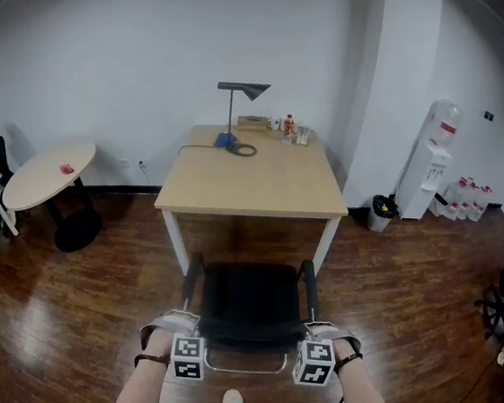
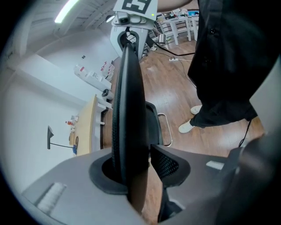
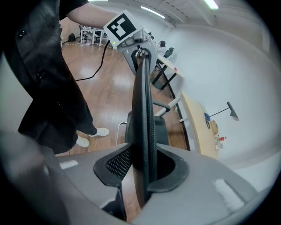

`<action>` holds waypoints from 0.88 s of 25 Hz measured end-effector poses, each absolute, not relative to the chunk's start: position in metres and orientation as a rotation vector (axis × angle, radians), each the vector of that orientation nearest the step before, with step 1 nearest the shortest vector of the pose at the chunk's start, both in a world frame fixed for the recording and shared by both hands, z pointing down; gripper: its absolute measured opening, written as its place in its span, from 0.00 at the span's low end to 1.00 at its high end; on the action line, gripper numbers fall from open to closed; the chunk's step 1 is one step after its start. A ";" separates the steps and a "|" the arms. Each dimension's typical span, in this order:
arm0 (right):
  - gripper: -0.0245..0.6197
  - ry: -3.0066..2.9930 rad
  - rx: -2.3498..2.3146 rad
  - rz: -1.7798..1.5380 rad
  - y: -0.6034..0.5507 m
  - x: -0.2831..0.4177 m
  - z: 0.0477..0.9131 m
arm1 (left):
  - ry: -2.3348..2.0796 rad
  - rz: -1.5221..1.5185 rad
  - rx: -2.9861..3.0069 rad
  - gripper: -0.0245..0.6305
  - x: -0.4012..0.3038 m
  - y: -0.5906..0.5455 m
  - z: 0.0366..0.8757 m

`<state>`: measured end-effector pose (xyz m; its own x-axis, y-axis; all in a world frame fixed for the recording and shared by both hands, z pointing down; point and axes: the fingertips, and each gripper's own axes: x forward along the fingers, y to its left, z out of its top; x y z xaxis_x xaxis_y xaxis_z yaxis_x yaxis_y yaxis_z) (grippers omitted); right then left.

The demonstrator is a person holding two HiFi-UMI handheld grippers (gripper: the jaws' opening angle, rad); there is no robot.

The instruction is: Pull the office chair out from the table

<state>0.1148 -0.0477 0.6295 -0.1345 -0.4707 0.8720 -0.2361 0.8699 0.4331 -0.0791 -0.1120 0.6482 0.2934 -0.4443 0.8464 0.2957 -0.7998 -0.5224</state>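
The black office chair [image 1: 245, 298] stands a little in front of the light wooden table [image 1: 259, 182], seat toward it, backrest toward me. My left gripper [image 1: 179, 325] is at the left end of the backrest's top edge and my right gripper [image 1: 319, 330] at the right end. In the left gripper view the thin backrest [image 2: 127, 110] runs between the jaws of the left gripper [image 2: 140, 169], with a gap to one pad. The right gripper view shows the same backrest [image 3: 144, 110] between the slack jaws of the right gripper [image 3: 141, 165]. Neither pair presses on it.
On the table are a desk lamp [image 1: 240, 98] and small items at its far edge. A round table [image 1: 50, 174] stands at the left; a water dispenser [image 1: 432, 157] and a bin [image 1: 381, 211] are at the right. My shoe [image 1: 231, 400] is just behind the chair.
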 end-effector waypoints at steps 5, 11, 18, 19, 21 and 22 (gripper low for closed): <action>0.32 -1.734 0.679 -0.349 -0.046 0.122 0.591 | 0.389 -1.456 -1.932 0.26 -0.076 -0.113 0.603; 0.18 -1.795 0.910 -0.448 -0.024 0.136 0.563 | 0.778 -1.287 -2.085 0.26 -0.075 -0.078 0.571; 0.10 -1.886 1.044 -0.407 0.029 0.140 0.577 | 1.150 -1.051 -2.284 0.10 -0.085 -0.026 0.564; 0.09 -1.919 1.083 -0.364 0.034 0.140 0.578 | 1.182 -1.023 -2.296 0.08 -0.085 -0.019 0.563; 0.09 -1.996 1.168 -0.269 0.041 0.140 0.575 | 1.248 -0.938 -2.350 0.06 -0.085 -0.008 0.559; 0.08 -2.032 1.204 -0.236 0.044 0.139 0.571 | 1.276 -0.882 -2.393 0.06 -0.084 -0.002 0.555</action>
<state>0.1395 0.0440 0.5709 -0.2766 -0.8156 0.5082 -0.6777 0.5405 0.4985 -0.0837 -0.0022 0.5553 0.4204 -0.8239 0.3801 -0.6470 -0.5659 -0.5110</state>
